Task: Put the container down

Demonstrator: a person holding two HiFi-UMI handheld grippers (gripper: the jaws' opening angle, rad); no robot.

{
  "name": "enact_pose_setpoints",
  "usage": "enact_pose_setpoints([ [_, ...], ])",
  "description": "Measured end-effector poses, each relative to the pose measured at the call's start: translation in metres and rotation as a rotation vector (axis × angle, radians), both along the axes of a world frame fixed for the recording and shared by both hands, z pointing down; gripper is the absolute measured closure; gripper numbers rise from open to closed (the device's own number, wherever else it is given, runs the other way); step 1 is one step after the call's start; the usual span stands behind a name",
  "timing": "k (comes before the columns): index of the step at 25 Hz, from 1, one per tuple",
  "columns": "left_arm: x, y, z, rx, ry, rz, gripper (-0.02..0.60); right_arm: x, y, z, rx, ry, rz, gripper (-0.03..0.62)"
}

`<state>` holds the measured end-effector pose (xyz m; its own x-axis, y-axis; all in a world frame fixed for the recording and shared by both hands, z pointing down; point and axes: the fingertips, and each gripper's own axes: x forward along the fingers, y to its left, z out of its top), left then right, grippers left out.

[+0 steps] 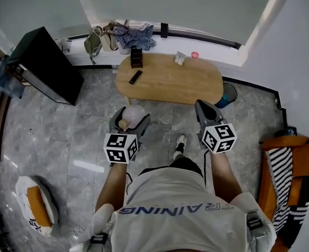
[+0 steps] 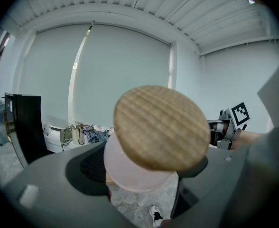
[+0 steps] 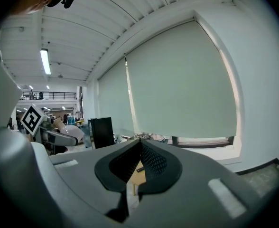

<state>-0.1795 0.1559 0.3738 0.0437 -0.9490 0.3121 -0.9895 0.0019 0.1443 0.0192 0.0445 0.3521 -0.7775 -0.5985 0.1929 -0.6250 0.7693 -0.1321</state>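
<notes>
- Between the fingers (image 2: 89, 167) of my left gripper (image 1: 130, 118) sits the container (image 2: 130, 172), a pale pink jar with a round wooden lid (image 2: 161, 127). The fingers stand wide and clamp its body from both sides.
- It is tipped, with the lid facing back toward my hand.
- It hangs over the floor, short of the desk (image 1: 165, 83) ahead.
- My right gripper (image 3: 138, 164) has its fingers together on nothing.
- I judge the jar light and stiff. Its walls look smooth, so it is likely slippery, and it may break if it is glass; I cannot tell the material.
- The lid may sit loose, so I would keep the hold on the body, clear of the lid, and turn it upright before it lands.
</notes>
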Motion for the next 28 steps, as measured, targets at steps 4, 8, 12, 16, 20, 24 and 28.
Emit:
enact_pose_setpoints([
  [4,-0.003,-0.042,0.0,-0.017,-0.004,-0.008,0.181,-0.001,-0.047,0.002,-0.018,-0.015,0.002,0.579],
  [8,-0.006,-0.097,0.005,-0.036,-0.005,-0.021,0.181,0.001,-0.103,0.016,-0.052,-0.016,0.011,0.579],
  [12,0.001,-0.157,0.019,-0.082,-0.002,-0.029,0.181,0.015,-0.168,0.031,-0.096,-0.022,0.037,0.579],
  [16,0.008,-0.22,0.025,-0.105,0.002,-0.023,0.181,0.028,-0.233,0.038,-0.121,-0.027,0.059,0.579],
  [20,0.014,-0.276,0.037,-0.127,0.008,-0.022,0.181,0.043,-0.284,0.053,-0.151,-0.013,0.073,0.579],
  [24,0.011,-0.319,0.049,-0.154,0.019,-0.013,0.181,0.047,-0.322,0.07,-0.186,0.008,0.092,0.579],
  [28,0.002,-0.345,0.067,-0.197,0.008,0.025,0.181,0.035,-0.339,0.092,-0.227,0.013,0.109,0.577],
])
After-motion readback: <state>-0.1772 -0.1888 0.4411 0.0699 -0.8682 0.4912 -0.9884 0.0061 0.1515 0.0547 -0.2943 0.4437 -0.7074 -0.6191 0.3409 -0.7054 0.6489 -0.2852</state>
